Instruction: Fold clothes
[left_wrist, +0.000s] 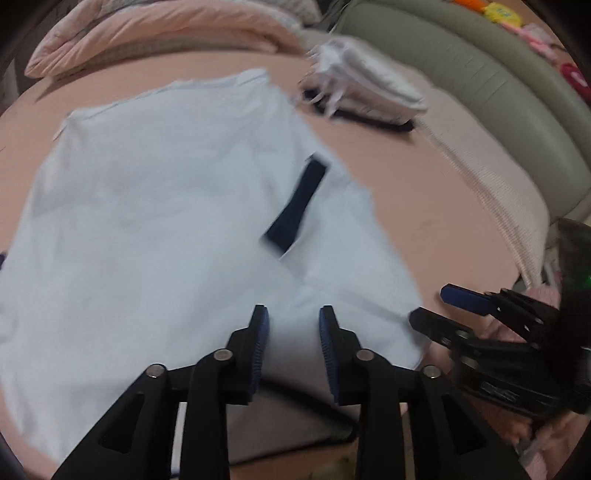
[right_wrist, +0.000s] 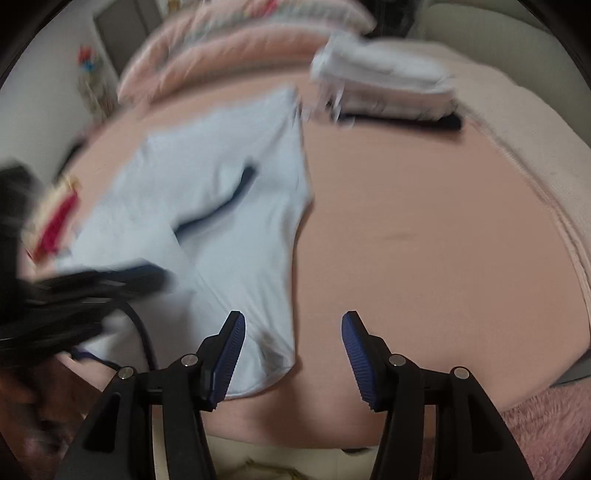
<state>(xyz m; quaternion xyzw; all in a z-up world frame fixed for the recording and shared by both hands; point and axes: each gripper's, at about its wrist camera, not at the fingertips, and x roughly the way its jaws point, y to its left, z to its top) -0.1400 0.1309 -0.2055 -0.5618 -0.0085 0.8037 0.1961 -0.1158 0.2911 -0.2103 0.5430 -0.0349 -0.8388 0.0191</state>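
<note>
Shirt (left_wrist: 166, 221): pale blue, dark placket, spread flat on the pink bed (right_wrist: 424, 221). Your left hand-held gripper (left_wrist: 293, 314) stands parted over its near hem; your right hand-held gripper (right_wrist: 293, 321) gapes, empty. Pinch both hem corners evenly before folding.

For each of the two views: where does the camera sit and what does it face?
Left wrist: sits on the left claw, angled down at the pale blue shirt on the pink bed; the right claw shows at right.
Right wrist: sits on the right claw, facing the shirt's edge and bare bed; the left claw blurs in at left.
Shared: shirt, bed, folded pile.
</note>
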